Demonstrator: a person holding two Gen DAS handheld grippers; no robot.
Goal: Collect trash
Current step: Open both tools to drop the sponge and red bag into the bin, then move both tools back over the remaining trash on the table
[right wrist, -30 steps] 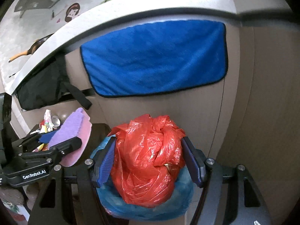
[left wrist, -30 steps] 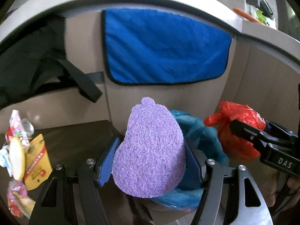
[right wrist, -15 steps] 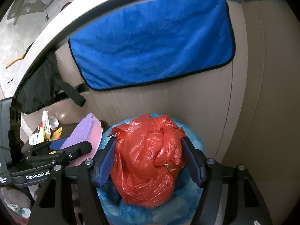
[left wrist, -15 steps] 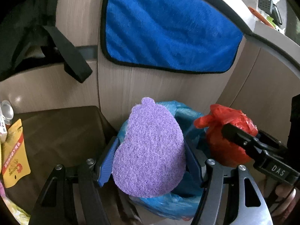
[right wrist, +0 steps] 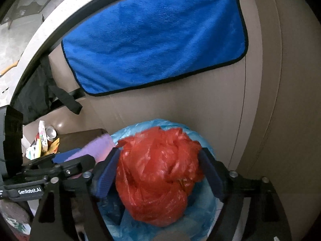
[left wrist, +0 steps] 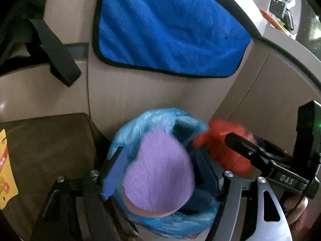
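My left gripper [left wrist: 160, 172] and my right gripper [right wrist: 160, 172] sit side by side over the lined bin [right wrist: 202, 140], the left with the sponge [left wrist: 158, 172] between its opening jaws and the right with the knotted bag [right wrist: 158, 172] between its own opening jaws, both things above the bin's mouth. The bin stands against the cabinet [right wrist: 180, 104] on the far side, and a towel [right wrist: 156, 40] hangs on that cabinet above it. To the left of the bin is a low stool [left wrist: 52, 140], with a wrapper [left wrist: 6, 170] on its left part and more wrappers [right wrist: 42, 142] at its far left end.
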